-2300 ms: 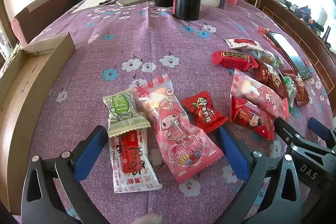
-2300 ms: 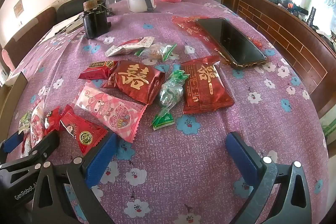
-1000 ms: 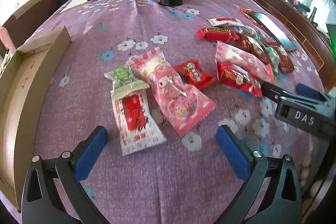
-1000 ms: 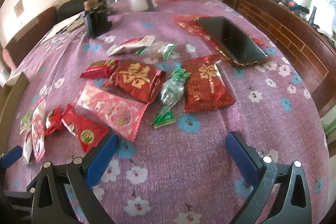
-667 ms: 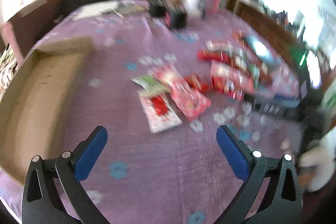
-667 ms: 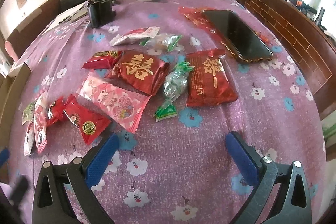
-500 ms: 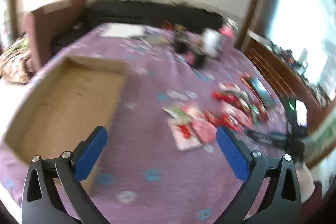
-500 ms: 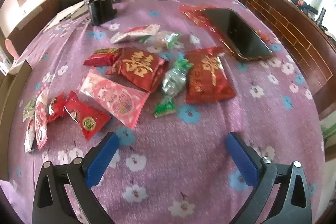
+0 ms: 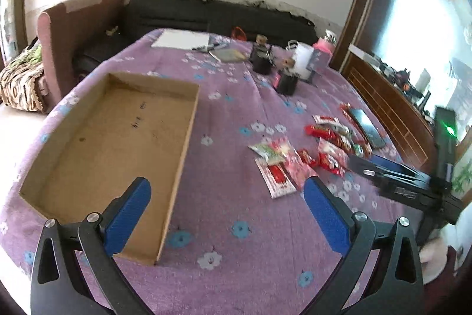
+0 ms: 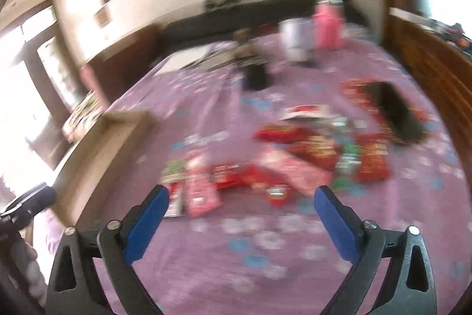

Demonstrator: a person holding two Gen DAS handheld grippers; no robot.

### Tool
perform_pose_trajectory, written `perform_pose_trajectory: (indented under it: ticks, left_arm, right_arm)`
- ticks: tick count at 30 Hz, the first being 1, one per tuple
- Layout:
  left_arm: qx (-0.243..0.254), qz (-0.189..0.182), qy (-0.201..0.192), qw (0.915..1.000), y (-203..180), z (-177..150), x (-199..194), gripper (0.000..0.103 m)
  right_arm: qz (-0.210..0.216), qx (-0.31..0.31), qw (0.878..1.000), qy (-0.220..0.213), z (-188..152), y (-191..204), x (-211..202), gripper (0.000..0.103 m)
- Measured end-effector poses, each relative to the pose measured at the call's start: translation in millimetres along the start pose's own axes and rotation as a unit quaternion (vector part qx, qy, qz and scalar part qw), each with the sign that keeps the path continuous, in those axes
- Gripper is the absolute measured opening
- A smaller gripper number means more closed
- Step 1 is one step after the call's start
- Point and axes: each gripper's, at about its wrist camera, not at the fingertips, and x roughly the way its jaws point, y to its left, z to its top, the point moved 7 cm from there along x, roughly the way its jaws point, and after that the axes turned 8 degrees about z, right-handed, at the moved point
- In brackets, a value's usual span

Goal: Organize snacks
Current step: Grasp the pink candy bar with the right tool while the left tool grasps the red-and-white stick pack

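Note:
Several snack packets (image 9: 306, 155) lie in a loose cluster on the purple flowered tablecloth (image 9: 236, 226), right of an empty shallow cardboard box (image 9: 112, 138). My left gripper (image 9: 227, 205) is open and empty, held high above the table's near edge between box and snacks. The right gripper's body (image 9: 407, 188) shows at the right of the left wrist view. In the blurred right wrist view, my right gripper (image 10: 242, 211) is open and empty, raised above and short of the snack cluster (image 10: 265, 167), with the box's edge (image 10: 97, 149) at left.
A phone (image 9: 365, 129) lies right of the snacks. Dark jars (image 9: 286, 78), a white container (image 9: 301, 62) and a pink bottle (image 10: 327, 25) stand at the far side. Papers and pens (image 9: 194, 42) lie at the back. A wooden ledge (image 9: 389, 105) runs along the right.
Both grippers have lifted and pulled back from the snacks. The left view now takes in the whole box; the right view has gone blurred from motion. Both stay open.

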Motion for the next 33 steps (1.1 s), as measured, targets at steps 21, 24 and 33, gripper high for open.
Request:
perform_pose_trajectory:
  ticks: [21, 24, 33]
  left_arm:
    - [-0.006, 0.033, 0.035, 0.9988, 13, -10, 26, 0.103]
    - [-0.003, 0.036, 0.043, 0.9984, 12, -11, 28, 0.103]
    - [0.006, 0.016, 0.071, 0.9973, -10, -14, 41, 0.103]
  right_arm:
    - [0.028, -0.028, 0.995, 0.088, -14, 34, 113, 0.060]
    - [0.029, -0.023, 0.995, 0.088, -15, 32, 116, 0.054]
    - [0.026, 0.031, 0.997, 0.059, -13, 3, 97, 0.025]
